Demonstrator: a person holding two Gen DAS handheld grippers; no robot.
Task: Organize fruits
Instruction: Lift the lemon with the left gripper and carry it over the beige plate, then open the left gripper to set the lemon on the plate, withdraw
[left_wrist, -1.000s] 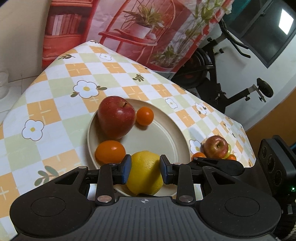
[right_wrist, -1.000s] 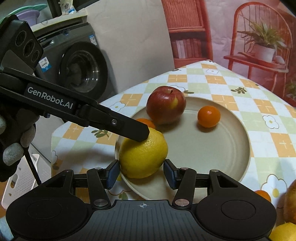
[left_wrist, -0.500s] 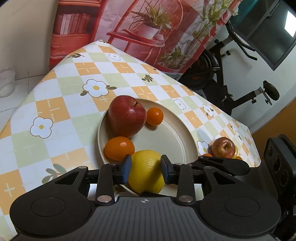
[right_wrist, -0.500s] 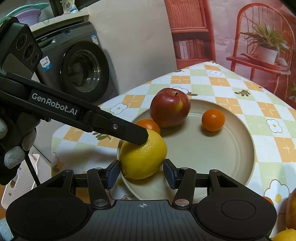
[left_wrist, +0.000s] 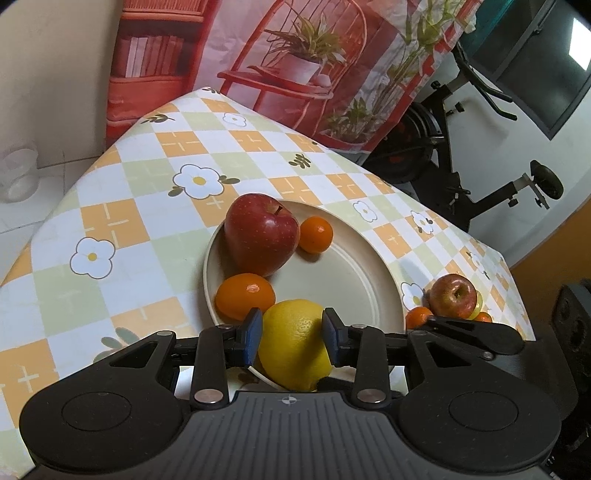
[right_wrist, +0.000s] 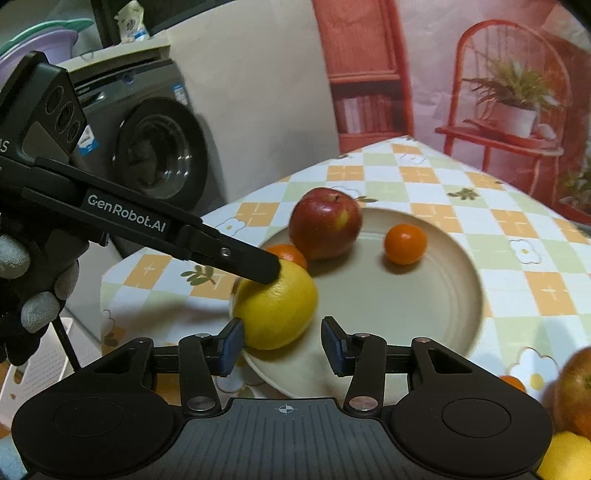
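Observation:
A yellow lemon (left_wrist: 295, 343) rests on the near rim of the beige plate (left_wrist: 351, 280), and my left gripper (left_wrist: 291, 332) is shut on it, one blue pad on each side. The right wrist view shows one of its fingers (right_wrist: 229, 253) lying on the lemon (right_wrist: 277, 310). My right gripper (right_wrist: 282, 345) faces the same lemon from the other side. Its jaws are closing; the left pad is close to the peel and the right pad stands clear. A red apple (left_wrist: 262, 232), a small orange (left_wrist: 316, 234) and a tangerine (left_wrist: 245, 295) also lie on the plate.
Off the plate at the right lie another apple (left_wrist: 452, 295) and small oranges (left_wrist: 417, 317), with a second lemon (right_wrist: 565, 458) at the frame corner. The checked tablecloth (left_wrist: 129, 229) drops off at the left edge. A washing machine (right_wrist: 162, 155) and an exercise bike (left_wrist: 461, 177) stand beyond the table.
The right gripper's pads have drawn slightly closer together. The lemon stays on the plate's near rim between the left pads, and neither hand has shifted noticeably.

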